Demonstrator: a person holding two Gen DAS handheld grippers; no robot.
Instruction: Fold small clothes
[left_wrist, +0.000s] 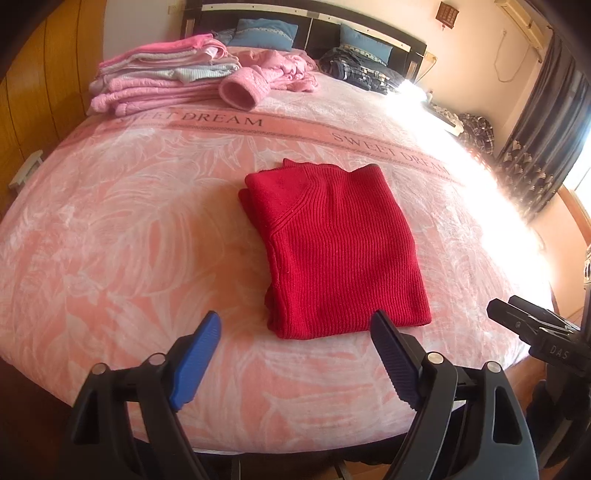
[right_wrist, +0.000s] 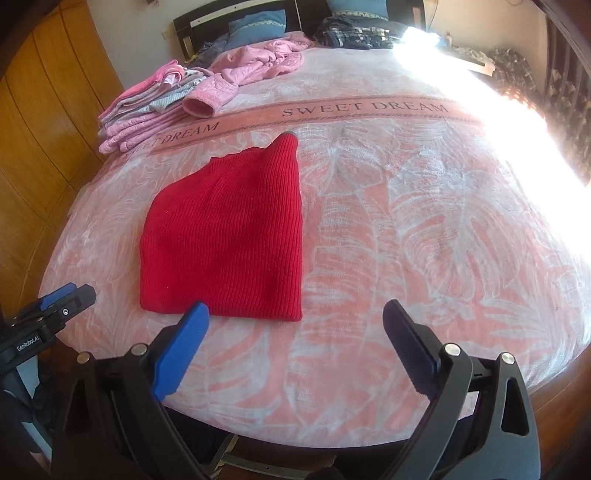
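Note:
A red ribbed knit sweater (left_wrist: 332, 251) (right_wrist: 229, 240) lies folded flat on the pink leaf-print bedspread (left_wrist: 129, 240) (right_wrist: 424, 221). My left gripper (left_wrist: 295, 325) is open just before the sweater's near edge, with nothing between its blue pads. My right gripper (right_wrist: 295, 314) is open too, near the sweater's near right corner, and holds nothing. Each gripper shows at the edge of the other's view: the right gripper (left_wrist: 517, 317), the left gripper (right_wrist: 70, 295). One corner of the sweater points toward the headboard.
A stack of folded pink and grey clothes (left_wrist: 162, 74) (right_wrist: 147, 107) sits at the far left of the bed. A crumpled pink jacket (left_wrist: 273, 70) (right_wrist: 255, 62) lies beside it. Dark plaid clothes (left_wrist: 362, 70) and blue pillows (left_wrist: 266, 33) are by the headboard. A wooden wardrobe (right_wrist: 44, 122) stands left.

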